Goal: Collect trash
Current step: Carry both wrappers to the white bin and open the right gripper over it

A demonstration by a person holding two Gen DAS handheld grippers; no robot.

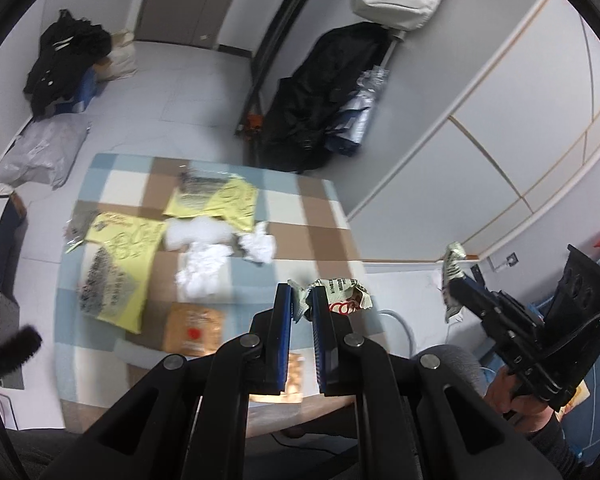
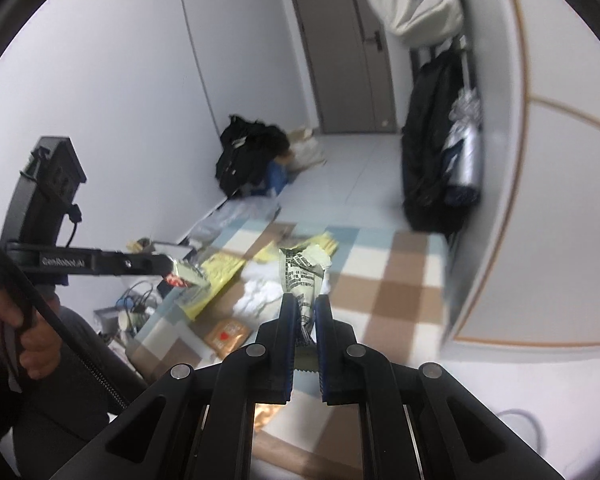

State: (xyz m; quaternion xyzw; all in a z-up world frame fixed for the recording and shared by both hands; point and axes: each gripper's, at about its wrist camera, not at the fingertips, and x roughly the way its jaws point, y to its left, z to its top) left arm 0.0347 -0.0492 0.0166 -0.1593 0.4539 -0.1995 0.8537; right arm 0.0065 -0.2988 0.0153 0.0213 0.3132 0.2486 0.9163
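Here, both grippers are lifted above the checked tabletop: the left gripper fingers pinch a crumpled red-printed wrapper, the right gripper fingers pinch a grey printed wrapper. Each thin grip could slip and drop its wrapper. Only the left wrist view shows the yellow bags and tissue fully, still uncollected.

Left tool and right tool both clamped, raised.
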